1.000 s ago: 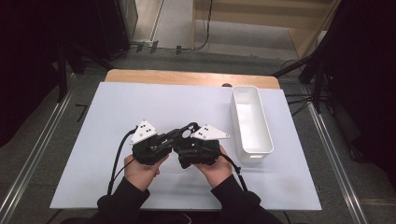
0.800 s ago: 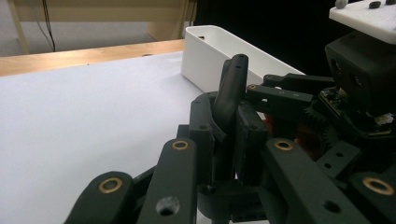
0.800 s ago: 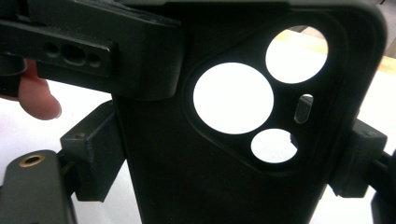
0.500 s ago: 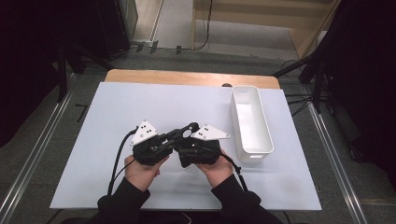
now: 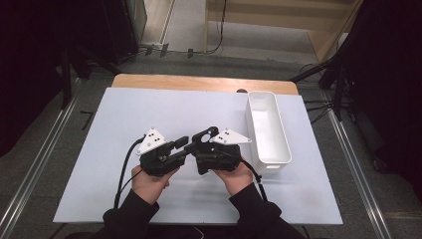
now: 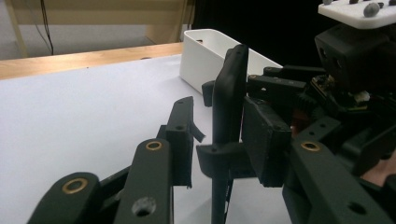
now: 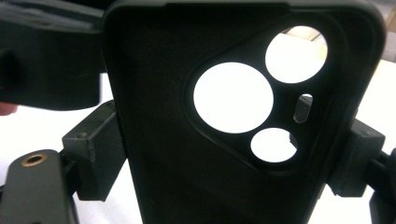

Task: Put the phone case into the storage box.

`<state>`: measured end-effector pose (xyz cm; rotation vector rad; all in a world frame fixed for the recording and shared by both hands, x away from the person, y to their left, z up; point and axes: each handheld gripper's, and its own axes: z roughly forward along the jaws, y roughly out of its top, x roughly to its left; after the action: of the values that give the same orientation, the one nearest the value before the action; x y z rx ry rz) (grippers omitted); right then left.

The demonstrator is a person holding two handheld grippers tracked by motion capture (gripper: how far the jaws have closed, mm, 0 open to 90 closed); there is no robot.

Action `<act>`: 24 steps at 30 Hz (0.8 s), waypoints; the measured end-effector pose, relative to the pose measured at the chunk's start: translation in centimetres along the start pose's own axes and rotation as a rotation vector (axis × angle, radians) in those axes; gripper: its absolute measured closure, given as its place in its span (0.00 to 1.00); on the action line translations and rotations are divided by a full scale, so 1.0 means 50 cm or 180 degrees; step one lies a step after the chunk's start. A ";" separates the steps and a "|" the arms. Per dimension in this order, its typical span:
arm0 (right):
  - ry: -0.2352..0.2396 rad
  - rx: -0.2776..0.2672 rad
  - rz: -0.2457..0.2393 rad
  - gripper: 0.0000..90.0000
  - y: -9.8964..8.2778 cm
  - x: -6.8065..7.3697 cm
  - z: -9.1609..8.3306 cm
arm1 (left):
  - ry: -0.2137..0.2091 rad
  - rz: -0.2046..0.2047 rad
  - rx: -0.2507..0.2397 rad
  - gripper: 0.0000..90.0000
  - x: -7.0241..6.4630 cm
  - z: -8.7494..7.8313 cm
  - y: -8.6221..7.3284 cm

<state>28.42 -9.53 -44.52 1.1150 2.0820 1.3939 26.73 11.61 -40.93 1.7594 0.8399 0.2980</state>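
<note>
Left gripper [image 5: 183, 144] fingers have just been opening off the phone case [image 7: 233, 116].

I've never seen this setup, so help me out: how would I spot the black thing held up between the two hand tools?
Start at the white table, then find the two hands near its front edge. Between their grippers stands a black phone case, clamped across its width by the right gripper. Its round camera cut-outs set it apart from the black tools and the long white bin.

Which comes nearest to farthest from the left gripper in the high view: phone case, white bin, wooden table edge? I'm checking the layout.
1. phone case, just right of the left gripper, clamped by the right gripper.
2. white bin, farther right.
3. wooden table edge, at the far side.
</note>
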 end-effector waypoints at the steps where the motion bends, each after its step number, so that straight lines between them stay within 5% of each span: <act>1: -0.0008 0.0011 0.0024 0.14 0.000 -0.002 -0.001 | -0.0008 -0.0005 -0.0009 0.70 0.001 0.000 0.000; 12: -0.0085 -0.0025 0.0064 0.15 0.005 -0.026 -0.009 | -0.0009 0.0024 0.0004 0.60 0.007 0.001 -0.003; 19: -0.0080 -0.0018 0.0060 0.15 0.005 -0.030 -0.010 | 0.0079 0.0266 -0.0017 0.49 0.010 0.005 -0.012; 24: -0.0075 -0.0018 0.0077 0.15 0.006 -0.031 -0.012 | -0.0031 0.0321 -0.0111 0.42 0.018 0.007 -0.020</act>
<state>29.06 -11.03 -44.17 1.1524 2.0534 1.3903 27.17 12.11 -42.13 1.7724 0.7362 0.3681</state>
